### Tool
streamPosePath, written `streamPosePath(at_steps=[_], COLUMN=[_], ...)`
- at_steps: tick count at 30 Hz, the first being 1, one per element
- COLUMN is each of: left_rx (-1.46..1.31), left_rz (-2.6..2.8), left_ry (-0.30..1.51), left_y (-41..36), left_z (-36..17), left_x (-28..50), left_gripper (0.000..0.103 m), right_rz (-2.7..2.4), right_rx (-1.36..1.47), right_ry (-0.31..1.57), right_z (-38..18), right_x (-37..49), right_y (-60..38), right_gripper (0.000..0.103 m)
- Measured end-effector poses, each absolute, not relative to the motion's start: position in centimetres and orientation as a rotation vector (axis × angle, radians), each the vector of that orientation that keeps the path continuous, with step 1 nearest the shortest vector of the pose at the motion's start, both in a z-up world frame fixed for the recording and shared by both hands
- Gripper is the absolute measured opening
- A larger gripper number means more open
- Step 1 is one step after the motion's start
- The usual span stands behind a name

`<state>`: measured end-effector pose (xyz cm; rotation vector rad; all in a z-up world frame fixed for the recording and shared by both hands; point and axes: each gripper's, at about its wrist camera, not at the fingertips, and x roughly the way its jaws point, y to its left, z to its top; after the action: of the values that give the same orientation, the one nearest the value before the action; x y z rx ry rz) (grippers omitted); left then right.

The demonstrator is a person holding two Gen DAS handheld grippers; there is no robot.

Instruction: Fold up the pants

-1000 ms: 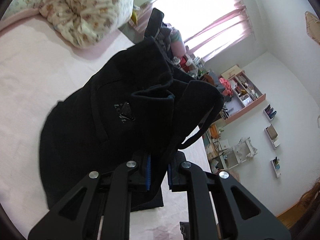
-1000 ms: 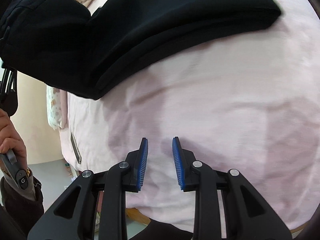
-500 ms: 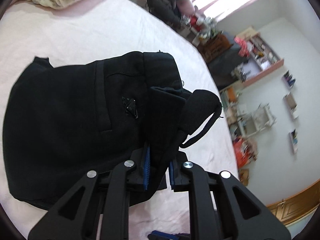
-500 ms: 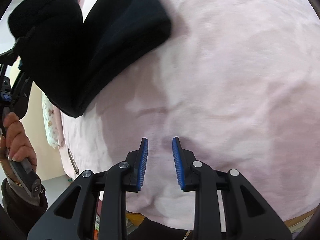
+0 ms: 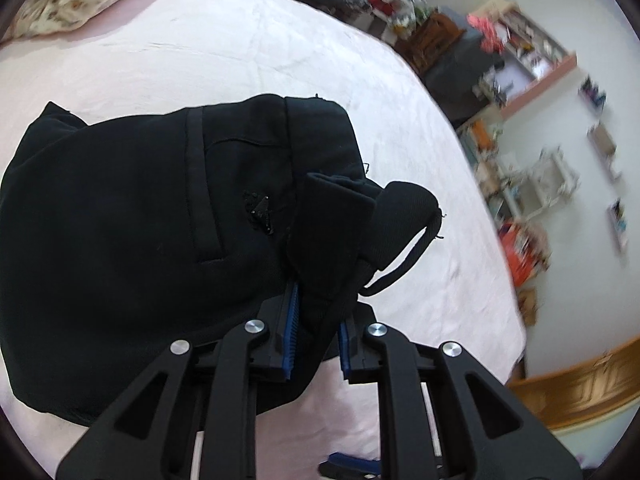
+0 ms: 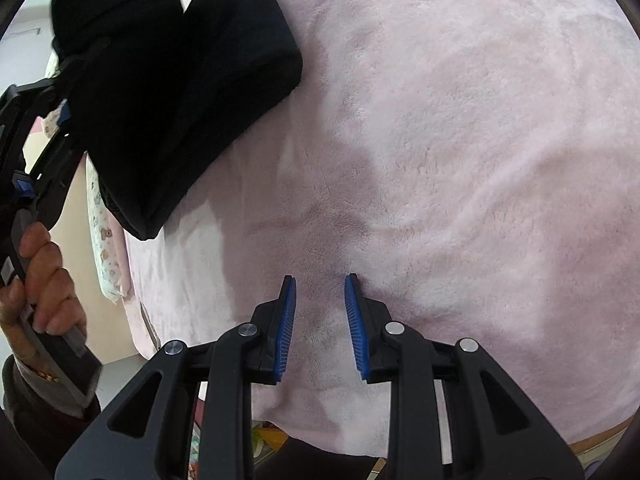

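Observation:
The black pants (image 5: 140, 232) lie bunched and folded on the pink bed cover (image 5: 248, 40). My left gripper (image 5: 318, 322) is shut on a thick fold of their waistband, whose drawstring loop (image 5: 404, 260) hangs out to the right. In the right wrist view the same pants (image 6: 168, 80) hang at the upper left, partly lifted off the bed. My right gripper (image 6: 320, 312) hovers over bare cover (image 6: 460, 160) with its jaws apart and nothing between them. A hand (image 6: 44, 280) at the left edge grips the left gripper's handle.
A floral pillow (image 5: 68, 0) rests at the bed's far left corner. Beyond the bed's right edge stand cluttered shelves (image 5: 520, 56), a dark dresser (image 5: 436, 36) and a wooden floor strip (image 5: 580, 380). Floral bedding (image 6: 104, 220) hangs down the bed's side.
My left gripper has carried the pants down and across until most of them rest on the bed. In the right wrist view the pants have drawn away toward the upper left.

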<state>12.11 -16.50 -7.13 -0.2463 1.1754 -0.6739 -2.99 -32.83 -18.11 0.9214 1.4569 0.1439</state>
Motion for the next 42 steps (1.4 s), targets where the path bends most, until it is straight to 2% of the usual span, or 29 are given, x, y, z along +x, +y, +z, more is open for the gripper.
streamPosePath(at_steps=[6,11,12,14,15,16,17,20,23,31,35,42], left_rx=[-0.016,0.116,0.130,0.151,0.110,0.062,0.024,-0.015,-0.047,0.123,0.162,0.165], left_rz=[-0.623,-0.604,-0.601,-0.597,-0.632,-0.656,-0.665,-0.675,-0.623,-0.319,-0.242,-0.198], left_ry=[1.262,1.261,1.261,1.268,1.278,1.277,1.260,1.234,1.241,1.258,1.280,1.280], left_y=[-19.5,-20.8,-20.9,-21.1,-20.8,-20.8,-20.3,-19.3,-17.6,-11.4,-8.0,-5.9], left_z=[-9.9,-9.6,-9.5,-9.1,-9.0,-8.4,-8.1,-7.3,-7.0,-7.2,-7.2,-7.4], left_x=[11.2,10.7,10.6,10.4,10.1,9.8,9.4,8.4,7.9,7.1,7.4,7.5], left_gripper=[0.017,0.024,0.028,0.043,0.084,0.098,0.101,0.101,0.101,0.101,0.101,0.101], right_rz=[0.132,0.115,0.112,0.101,0.093,0.087,0.067,0.046,0.006,0.105,0.185,0.174], right_rx=[0.903,0.892,0.886,0.869,0.860,0.857,0.848,0.831,0.742,0.488,0.360,0.285], right_ry=[1.450,1.441,1.437,1.428,1.420,1.413,1.396,1.369,1.240,1.045,1.029,1.092], right_z=[-17.8,-17.4,-17.3,-16.9,-16.6,-16.4,-15.9,-15.1,-11.9,-6.4,-5.4,-7.2], right_x=[-3.1,-3.2,-3.1,-3.0,-3.0,-2.9,-2.7,-2.4,-0.7,4.5,7.4,10.6], right_y=[-33.5,-34.0,-34.1,-34.4,-34.5,-34.6,-35.1,-35.7,-36.7,-33.8,-30.0,-26.2], right_gripper=[0.028,0.028,0.028,0.028,0.028,0.028,0.028,0.028,0.028,0.028,0.028,0.028])
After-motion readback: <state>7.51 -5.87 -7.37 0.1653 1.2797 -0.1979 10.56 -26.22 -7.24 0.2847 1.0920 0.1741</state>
